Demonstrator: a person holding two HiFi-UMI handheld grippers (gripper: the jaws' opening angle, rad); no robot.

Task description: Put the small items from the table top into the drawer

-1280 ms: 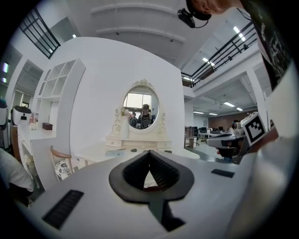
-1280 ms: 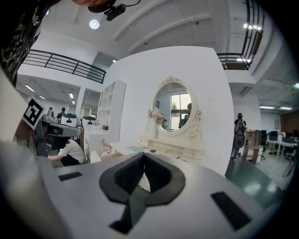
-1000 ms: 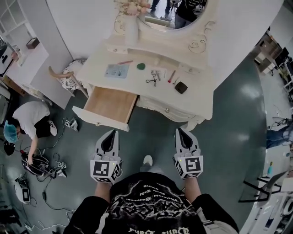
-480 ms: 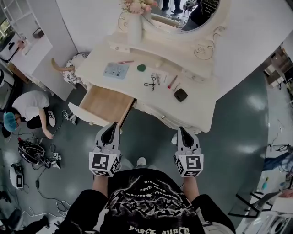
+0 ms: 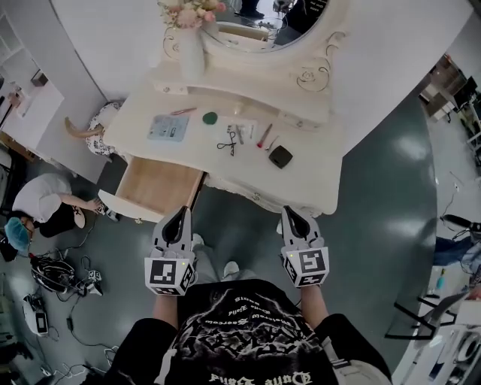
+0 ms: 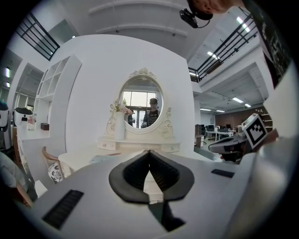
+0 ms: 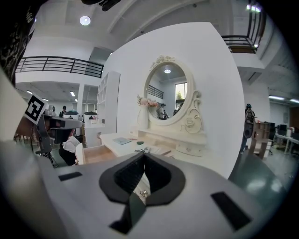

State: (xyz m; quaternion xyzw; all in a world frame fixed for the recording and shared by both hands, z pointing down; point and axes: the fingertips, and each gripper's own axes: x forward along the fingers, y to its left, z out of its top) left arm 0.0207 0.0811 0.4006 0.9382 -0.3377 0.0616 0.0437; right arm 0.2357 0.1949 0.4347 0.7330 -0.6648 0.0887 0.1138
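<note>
Me: Since a second ago the tabletop (image 5: 319, 162) has slid leftward in my head view, and its front edge has come close to the tips of my left gripper (image 5: 181, 213) and right gripper (image 5: 288, 213).

Partner: What lies where, biggest first?

Me: The tabletop spreads below an oval mirror (image 5: 267, 19). The drawer (image 5: 154, 186) stands pulled out at its left front. Its wooden floor is bare, and its front corner is just beside my left gripper. Up on the tabletop, apart from the drawer, lie a pale blue card (image 5: 167, 127) at the left and a black square case (image 5: 280, 156) at the right. Between them are scissors (image 5: 228, 141), with a green disc (image 5: 210, 118) behind them, and a thin red stick (image 5: 264, 135), perhaps a pen. Nothing is in the drawer yet.

Partner: And your fingers?

Me: On the left gripper the fingers (image 6: 161, 172) are pressed together with nothing between them. The right pair is the same.

Partner: So which step is this?

Me: The approach, I judge, since no item is picked up. Next I would need to spread one pair of fingers, reach over the front edge and come down on a single piece. The black square case lies nearest my right gripper. The flat card looks hardest to pinch off the surface.
</note>
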